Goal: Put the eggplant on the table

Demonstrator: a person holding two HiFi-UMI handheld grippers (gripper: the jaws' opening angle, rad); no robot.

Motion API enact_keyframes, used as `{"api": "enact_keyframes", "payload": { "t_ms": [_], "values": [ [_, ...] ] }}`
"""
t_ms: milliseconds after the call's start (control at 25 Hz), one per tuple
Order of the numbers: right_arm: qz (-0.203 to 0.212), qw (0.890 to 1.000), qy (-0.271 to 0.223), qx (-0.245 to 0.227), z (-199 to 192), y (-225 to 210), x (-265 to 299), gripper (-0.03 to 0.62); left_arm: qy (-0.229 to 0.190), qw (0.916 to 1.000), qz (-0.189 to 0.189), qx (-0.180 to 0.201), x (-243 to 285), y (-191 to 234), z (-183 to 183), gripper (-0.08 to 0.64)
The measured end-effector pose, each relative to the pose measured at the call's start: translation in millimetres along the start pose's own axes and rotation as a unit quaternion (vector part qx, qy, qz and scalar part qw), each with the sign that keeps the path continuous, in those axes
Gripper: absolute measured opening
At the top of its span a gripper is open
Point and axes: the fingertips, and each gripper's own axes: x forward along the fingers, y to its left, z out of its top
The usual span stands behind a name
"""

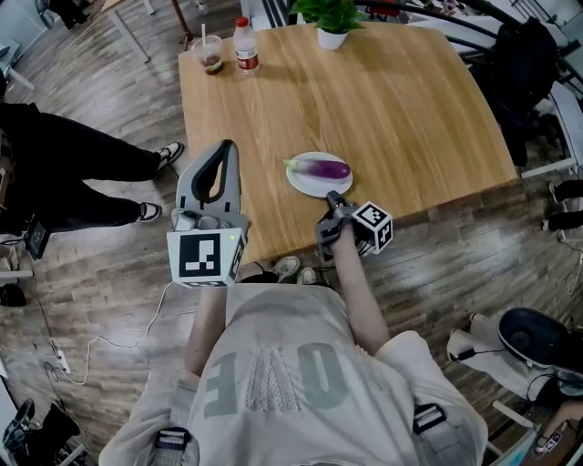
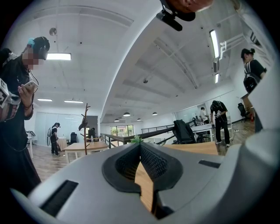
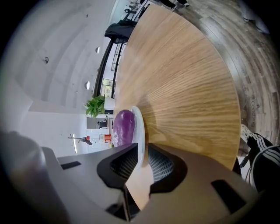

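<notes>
The eggplant (image 1: 321,168) is lying on a white plate (image 1: 301,185) near the front edge of the wooden table (image 1: 364,100), so it is not yet on the wood itself. That looks like the reason the person is reaching in with the right gripper (image 1: 332,197). It is tilting down toward the near rim of the plate, its tips just beside the rim. In the right gripper view the jaws are standing only narrowly apart, and the plate's rim (image 3: 139,127) is running in between the tips (image 3: 141,151). I can't see the pads pressing on it, and the eggplant (image 3: 124,127) is sitting beyond them, untouched. My guess is that the jaws need to spread a good deal wider to take something that plump.

The left gripper (image 1: 226,146) is hanging off the table's left side, pointing level and away from the plate, and seems to be simply waiting. Its jaws (image 2: 140,144) are meeting at the tips with nothing between them.

The eggplant itself is a small, rounded one, glossy deep purple. A pale green stem end is pointing toward the left in the head view. It is resting lengthwise across the middle of the plate, and its smooth skin looks slippery to pinch.

A potted plant (image 1: 331,18), a bottle (image 1: 244,45) and a cup (image 1: 210,55) are standing along the far edge, well apart from the plate.
</notes>
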Motion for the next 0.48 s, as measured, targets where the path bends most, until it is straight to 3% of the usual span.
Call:
{"api": "enact_keyframes", "payload": {
  "t_ms": [120,320,400,480],
  "values": [
    [0.008,1.0,-0.005,0.01,0,4,-5,0.136,-0.003,1.0,-0.003,-0.001,1,-2,2,0.009],
    [0.023,0.999,-0.035,0.001,13,25,-32,0.173,-0.009,0.9999,-0.012,-0.001,4,-7,4,0.009],
    [0.02,0.996,-0.076,-0.046,29,43,-49,0.174,-0.013,0.9998,-0.014,-0.001,5,-8,6,0.009],
    [0.008,0.979,-0.145,-0.142,52,73,-74,0.173,-0.018,0.9997,-0.016,0.001,6,-9,9,0.009]
  ]
}}
